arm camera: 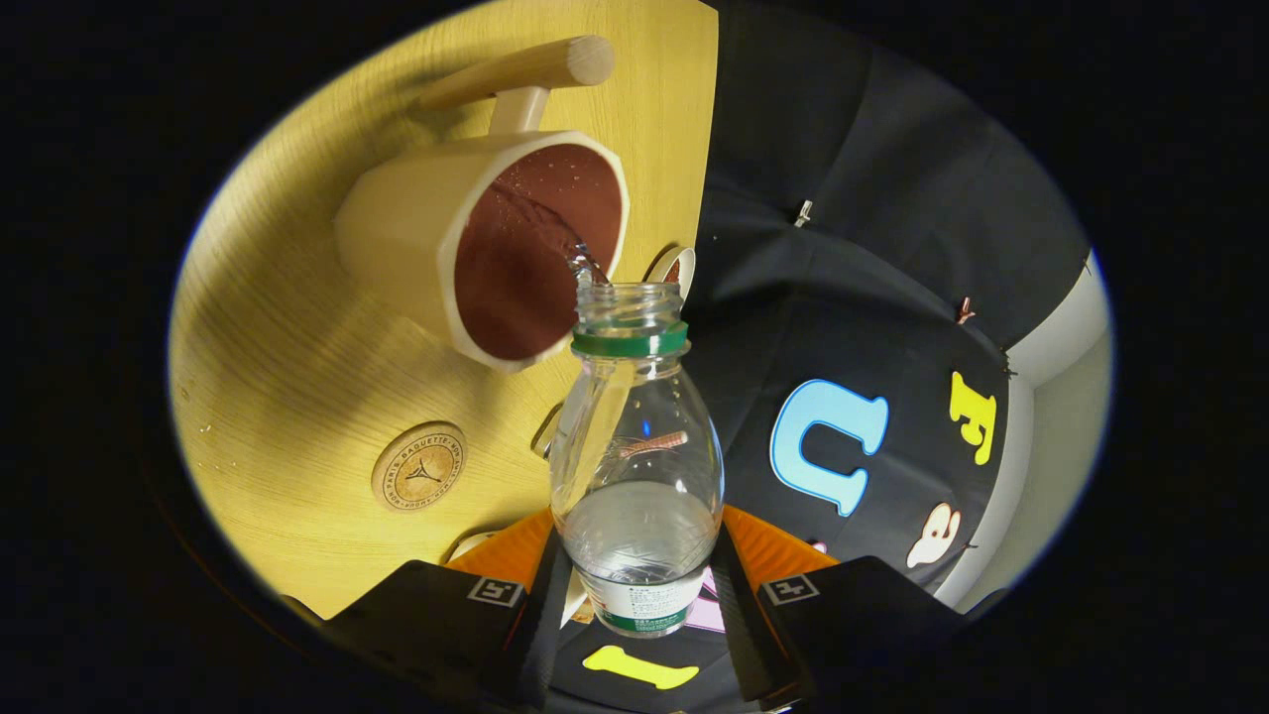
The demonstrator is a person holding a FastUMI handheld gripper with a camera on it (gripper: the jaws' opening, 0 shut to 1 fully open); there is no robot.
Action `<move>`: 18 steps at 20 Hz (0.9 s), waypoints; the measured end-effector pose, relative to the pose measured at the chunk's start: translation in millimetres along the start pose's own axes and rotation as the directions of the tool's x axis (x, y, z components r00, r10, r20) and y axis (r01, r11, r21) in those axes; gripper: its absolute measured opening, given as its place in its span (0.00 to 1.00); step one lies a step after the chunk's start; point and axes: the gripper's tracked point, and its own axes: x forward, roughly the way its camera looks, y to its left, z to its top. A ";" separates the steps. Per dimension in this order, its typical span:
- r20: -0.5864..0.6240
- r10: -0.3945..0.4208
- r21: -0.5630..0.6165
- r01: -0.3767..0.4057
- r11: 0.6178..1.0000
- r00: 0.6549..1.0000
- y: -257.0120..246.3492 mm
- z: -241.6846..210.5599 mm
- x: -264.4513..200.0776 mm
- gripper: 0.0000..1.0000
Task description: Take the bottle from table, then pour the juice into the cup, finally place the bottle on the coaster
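The gripper [639,585] has its two fingers closed snugly against the clear bottle [634,466], one on each side of its lower body. The bottle's open mouth points toward twelve o'clock, a thin stream running into the cream cup [486,248]. The round coaster [419,466] lies at nine o'clock from the bottle on the wooden table [288,397].

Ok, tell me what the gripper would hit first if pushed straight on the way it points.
The gripper, shut on the bottle, points along it. The bottle's mouth would probably meet the rim of the cup first; depth is hard to judge.
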 end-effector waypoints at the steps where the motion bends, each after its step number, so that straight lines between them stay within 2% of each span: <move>1: -0.001 0.001 -0.004 -0.001 1.000 1.000 -0.8 0.6 -0.6 0.72; 18: 0.031 -0.007 -0.139 0.011 0.990 0.999 -11.5 -0.4 5.9 0.72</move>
